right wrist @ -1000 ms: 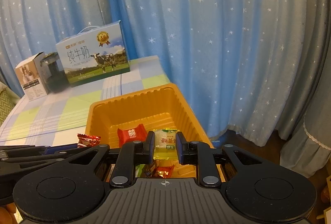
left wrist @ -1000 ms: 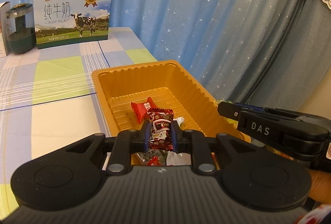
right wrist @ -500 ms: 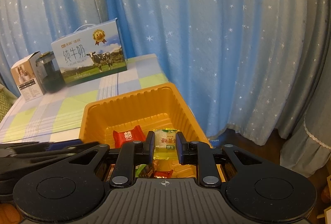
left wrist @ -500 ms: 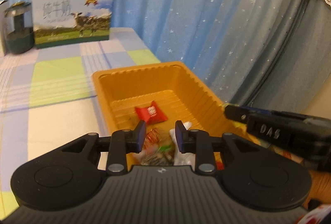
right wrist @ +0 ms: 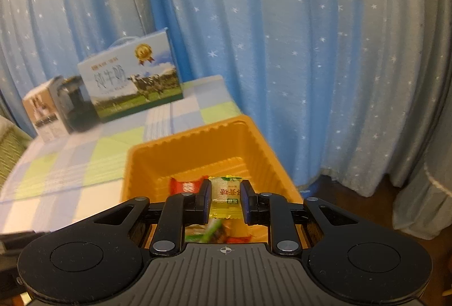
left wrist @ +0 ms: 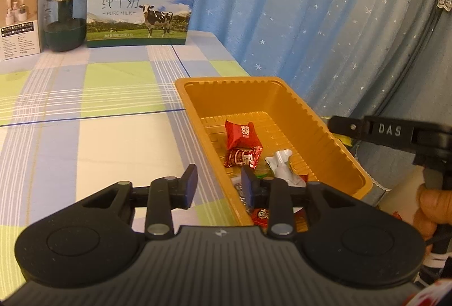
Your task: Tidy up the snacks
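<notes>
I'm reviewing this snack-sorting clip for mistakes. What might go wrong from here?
The tray sits at the table's curtain-side edge; a nudge might tip it off. The right hand-held gripper holds the yellow candy above the tray; released off-centre, it might miss. The open left hand-held gripper straddles the tray wall and may snag it.

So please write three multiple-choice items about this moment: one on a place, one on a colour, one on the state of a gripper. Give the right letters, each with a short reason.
1. Where does the milk carton stand?
A. inside the tray
B. at the far end of the table, before the curtain
C. on the floor

2. What colour is the tray?
A. orange
B. white
C. green

3. What is the state of the left gripper?
A. shut on a red candy
B. open and holding nothing
C. out of view

Answers:
1 B: it stands upright on the checked tablecloth by the blue curtain.
2 A: its ribbed walls are orange.
3 B: its fingers stand apart with nothing between them, while the right gripper pinches a yellow candy.
</notes>
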